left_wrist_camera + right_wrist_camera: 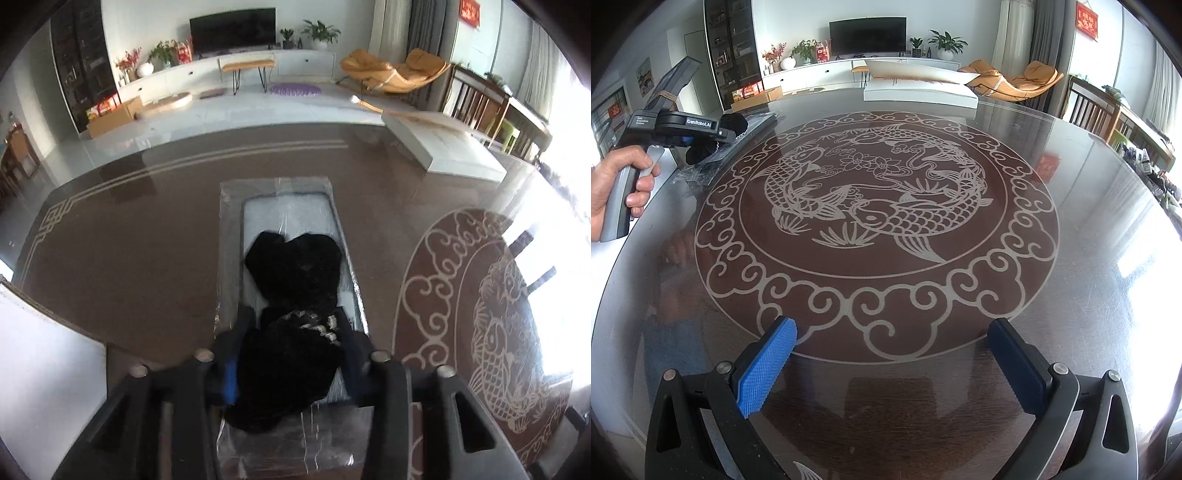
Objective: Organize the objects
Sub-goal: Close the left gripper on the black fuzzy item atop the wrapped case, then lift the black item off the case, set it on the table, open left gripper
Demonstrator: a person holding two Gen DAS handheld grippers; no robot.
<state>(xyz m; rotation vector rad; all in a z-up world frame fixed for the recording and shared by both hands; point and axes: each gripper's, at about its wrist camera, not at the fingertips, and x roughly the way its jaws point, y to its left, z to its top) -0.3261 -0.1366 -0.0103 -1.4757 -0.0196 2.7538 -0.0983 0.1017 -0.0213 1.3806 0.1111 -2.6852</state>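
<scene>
A black fuzzy cloth item (295, 295) with a pale lace trim lies in a long grey tray (231, 236) with a white lining, wrapped in clear plastic. My left gripper (295, 321) reaches down over the tray's near end, its blue-padded fingers (231, 376) pressed against both sides of the cloth. The right wrist view shows a hand (617, 192) holding that left gripper (713, 138) at the far left, with the black cloth (733, 123) bulging between its jaws over the tray (701, 170). My right gripper (892, 332) hangs open above the glass table, nothing between its fingers.
The round glass-topped table bears a koi-fish medallion (879, 192). A flat white box (919, 92) lies at the table's far side, also seen in the left wrist view as a white box (454, 147). A white board (44, 369) sits left of the tray.
</scene>
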